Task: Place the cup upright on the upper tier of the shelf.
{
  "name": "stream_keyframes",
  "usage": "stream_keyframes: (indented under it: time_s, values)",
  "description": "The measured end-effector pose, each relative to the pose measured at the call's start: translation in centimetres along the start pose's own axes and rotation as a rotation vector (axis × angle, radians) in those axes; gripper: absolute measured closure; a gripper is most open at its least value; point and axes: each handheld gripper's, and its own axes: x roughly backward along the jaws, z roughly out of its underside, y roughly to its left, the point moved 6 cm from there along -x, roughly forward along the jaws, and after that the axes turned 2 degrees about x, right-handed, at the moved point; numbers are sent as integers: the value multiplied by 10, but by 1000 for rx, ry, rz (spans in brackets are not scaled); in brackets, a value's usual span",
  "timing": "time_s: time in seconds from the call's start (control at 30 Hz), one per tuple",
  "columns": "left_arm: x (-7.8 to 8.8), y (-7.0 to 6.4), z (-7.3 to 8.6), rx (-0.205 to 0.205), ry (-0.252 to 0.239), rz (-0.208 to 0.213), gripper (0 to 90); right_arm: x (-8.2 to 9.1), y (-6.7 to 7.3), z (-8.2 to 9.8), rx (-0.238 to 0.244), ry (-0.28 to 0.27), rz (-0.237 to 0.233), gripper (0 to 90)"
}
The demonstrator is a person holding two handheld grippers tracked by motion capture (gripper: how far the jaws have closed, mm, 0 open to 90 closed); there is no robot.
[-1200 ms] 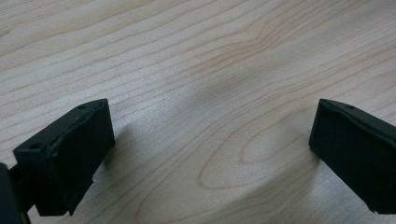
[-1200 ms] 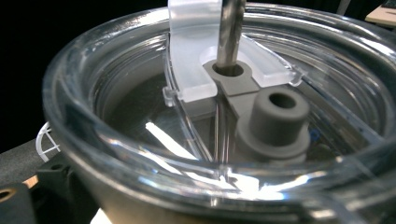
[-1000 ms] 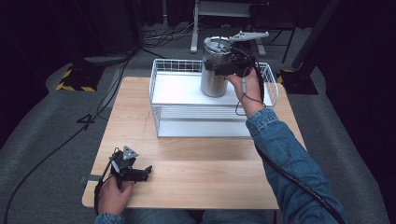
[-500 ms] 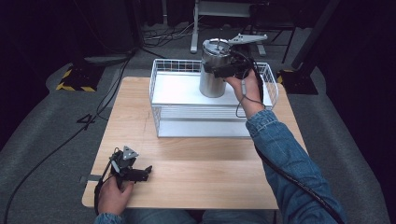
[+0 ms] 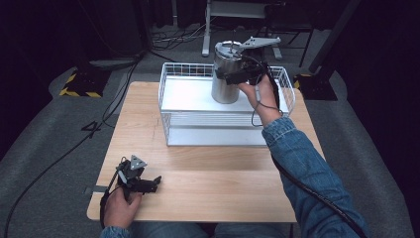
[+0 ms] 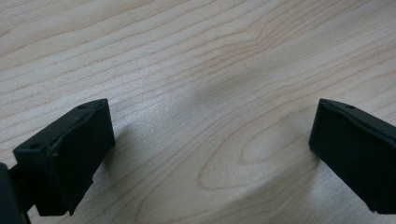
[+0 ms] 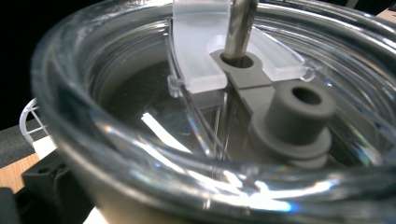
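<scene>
Wooden table [image 5: 223,183] bearing wire basket [image 5: 171,119]

A blue denim sleeve with a stitched, turned cuff [image 5: 302,163] covers the right forearm at five o'clock. The matte black plastic right gripper [image 5: 236,76] trails a thin black cable [image 5: 317,196]. The black left gripper [image 5: 157,180] carries a grey three-cornered plate [image 5: 137,162]; its blocky square-ended fingers [image 6: 70,154] show small round recesses.
</scene>
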Motion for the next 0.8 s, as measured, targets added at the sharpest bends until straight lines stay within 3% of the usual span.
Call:
stream_keyframes:
  time_s: [0.2,0.3,0.8]
  values:
    - [0,0,0,3,0,2,5,6,0,2,-14,5,-5,0]
    - [0,0,0,5,1,4,6,13,-1,3,-44,-7,-31,0]
    - [0,0,0,3,0,2,5,57,1,6,-4,-40,-46,0]
